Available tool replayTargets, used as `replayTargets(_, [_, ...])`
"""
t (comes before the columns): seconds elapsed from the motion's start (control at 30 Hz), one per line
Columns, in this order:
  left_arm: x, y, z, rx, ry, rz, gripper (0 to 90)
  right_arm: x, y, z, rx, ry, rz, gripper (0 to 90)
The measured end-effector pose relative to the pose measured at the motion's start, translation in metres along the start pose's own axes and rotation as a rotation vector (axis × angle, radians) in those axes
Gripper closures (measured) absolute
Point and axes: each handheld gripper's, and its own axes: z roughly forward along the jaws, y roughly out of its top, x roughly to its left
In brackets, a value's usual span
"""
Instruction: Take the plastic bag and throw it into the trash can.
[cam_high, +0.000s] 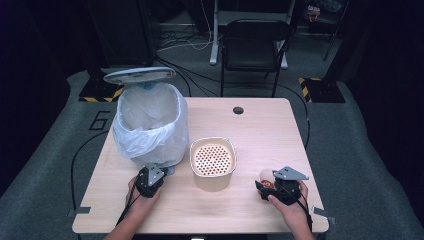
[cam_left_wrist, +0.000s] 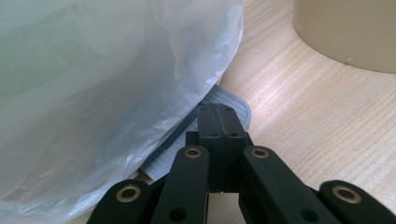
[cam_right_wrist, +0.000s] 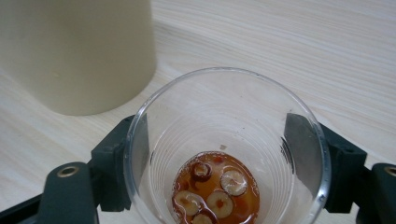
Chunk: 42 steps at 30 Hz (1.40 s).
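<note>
A clear plastic cup (cam_right_wrist: 224, 154) with brown liquid and several sliced pieces at its bottom sits between the jaws of my right gripper (cam_right_wrist: 224, 158), which is shut on its sides. From above, the right gripper (cam_high: 264, 187) and the cup (cam_high: 265, 179) are at the table's front right. My left gripper (cam_left_wrist: 219, 122) is shut, its tips resting over the grey ribbed pedal (cam_left_wrist: 229, 100) at the foot of a bin lined with a white plastic bag (cam_left_wrist: 93, 93). The high view has the left gripper (cam_high: 161, 170) at the base of the bin (cam_high: 150, 125), whose lid (cam_high: 139, 75) stands up.
A beige pot with a perforated strainer insert (cam_high: 213, 159) stands at the table's middle, between the two grippers; its side (cam_right_wrist: 74, 51) is just left of the cup. A cable hole (cam_high: 238, 110) lies near the far edge. A black chair (cam_high: 255, 45) stands beyond the table.
</note>
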Motion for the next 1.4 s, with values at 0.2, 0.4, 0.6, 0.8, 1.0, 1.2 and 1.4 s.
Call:
replayTargets(0.2, [0.000, 0.000, 0.000, -0.001, 0.001, 0.001, 90.0, -0.009, -0.003, 0.002, -0.001, -0.012, 0.028, 21.5])
replayTargets(0.4, [0.000, 0.000, 0.000, 0.000, 0.002, 0.002, 90.0, -0.011, -0.005, 0.003, -0.003, -0.026, 0.041, 13.5])
replayTargets(0.6, [0.000, 0.000, 0.000, -0.003, 0.001, -0.002, 90.0, -0.008, 0.000, -0.002, -0.027, -0.031, 0.042, 11.2])
replayTargets(0.8, [0.000, 0.000, 0.000, -0.003, -0.004, -0.009, 90.0, -0.007, 0.009, -0.013, -0.061, -0.032, 0.040, 12.5])
replayTargets(1.0, [0.001, 0.000, 0.000, -0.001, -0.007, -0.007, 90.0, -0.005, 0.021, -0.020, -0.061, -0.001, 0.033, 16.5])
replayTargets(1.2, [0.000, 0.000, 0.000, -0.005, 0.001, -0.006, 90.0, 0.004, 0.046, -0.021, -0.102, 0.038, -0.009, 32.0])
replayTargets(1.4, [0.000, 0.000, 0.000, -0.005, 0.000, -0.007, 90.0, 0.021, 0.074, -0.010, -0.091, 0.111, -0.039, 35.1])
